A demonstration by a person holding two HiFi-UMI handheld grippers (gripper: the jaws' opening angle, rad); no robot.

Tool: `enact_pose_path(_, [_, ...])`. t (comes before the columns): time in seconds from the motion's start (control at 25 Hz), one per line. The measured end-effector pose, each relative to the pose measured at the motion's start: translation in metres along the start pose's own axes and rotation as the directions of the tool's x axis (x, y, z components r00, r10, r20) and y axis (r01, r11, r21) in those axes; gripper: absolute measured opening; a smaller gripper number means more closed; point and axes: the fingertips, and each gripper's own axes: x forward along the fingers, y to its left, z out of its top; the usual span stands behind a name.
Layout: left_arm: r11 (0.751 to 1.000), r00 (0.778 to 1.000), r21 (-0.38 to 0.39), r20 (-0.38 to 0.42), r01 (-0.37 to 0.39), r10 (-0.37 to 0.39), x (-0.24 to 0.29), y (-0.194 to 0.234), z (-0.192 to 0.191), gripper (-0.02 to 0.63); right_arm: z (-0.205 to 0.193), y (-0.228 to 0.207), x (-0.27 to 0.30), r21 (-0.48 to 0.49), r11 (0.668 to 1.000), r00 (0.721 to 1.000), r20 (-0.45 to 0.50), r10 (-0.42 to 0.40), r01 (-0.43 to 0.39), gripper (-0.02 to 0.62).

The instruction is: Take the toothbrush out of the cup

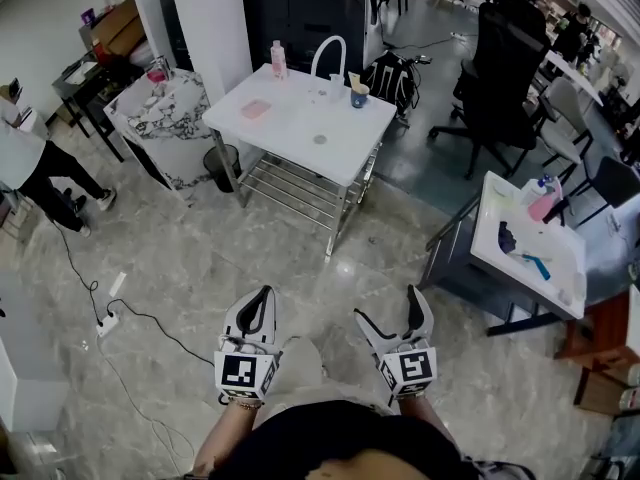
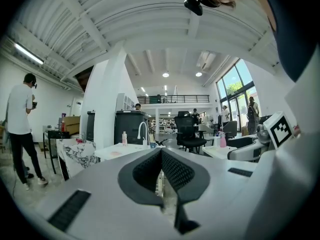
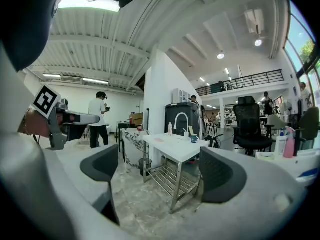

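The toothbrush (image 1: 353, 79) stands upright in the blue cup (image 1: 359, 95) on the white table (image 1: 300, 128), upper centre, well ahead of you, slightly nearer your wide-open, empty right gripper (image 1: 386, 302) than your closed left gripper (image 1: 264, 296).

A white table (image 1: 300, 128) on metal legs stands on the grey marbled floor (image 1: 300, 288), with a wire shelf (image 1: 290, 188) beneath its top. Taking the tabletop's middle as the dial's centre in the head view, a pink bottle (image 1: 278, 60) stands at 11 o'clock, a white arched faucet (image 1: 328, 56) at 12, and a blue cup (image 1: 359, 95) at 1. A flat pink patch (image 1: 256, 109) lies at 9 and a small grey round spot (image 1: 319, 139) at 5. On the floor, at 8 o'clock from the table, lies a white power strip (image 1: 108, 318).
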Motion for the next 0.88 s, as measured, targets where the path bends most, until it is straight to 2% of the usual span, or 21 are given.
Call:
enact_pose_path(0.12, [1.000,1.000,0.007,-0.013,0.007,-0.007,0.009,0.000,-0.003,0.002,0.000,-0.005,0.001,-0.016,1.000,1.000,0.012,-0.004,0.005,0.499])
enact_pose_path(0.4, [1.000,1.000,0.001,-0.020,0.021,-0.021,0.051,0.006,-0.005,0.002,-0.010,-0.029,0.031,0.030,0.999,1.000,0.003,-0.019,0.019,0.499])
enact_pose_path(0.6, [1.000,1.000,-0.006,-0.025,-0.004,0.004,0.097,0.037,-0.009,0.002,0.000,-0.054,0.085,0.024,1.000,1.000,0.013,-0.015,0.015,0.499])
enact_pose_path(0.76, [0.999,0.999,-0.012,-0.034,-0.035,0.035,0.152,0.070,-0.003,0.002,0.018,-0.089,0.141,0.043,0.999,0.999,0.040,-0.031,0.029,0.497])
enact_pose_path(0.88, [1.000,0.999,0.008,-0.037,0.005,-0.005,0.204,0.083,0.007,0.002,0.033,-0.118,0.186,0.061,0.997,0.998,0.044,-0.051,0.048,0.497])
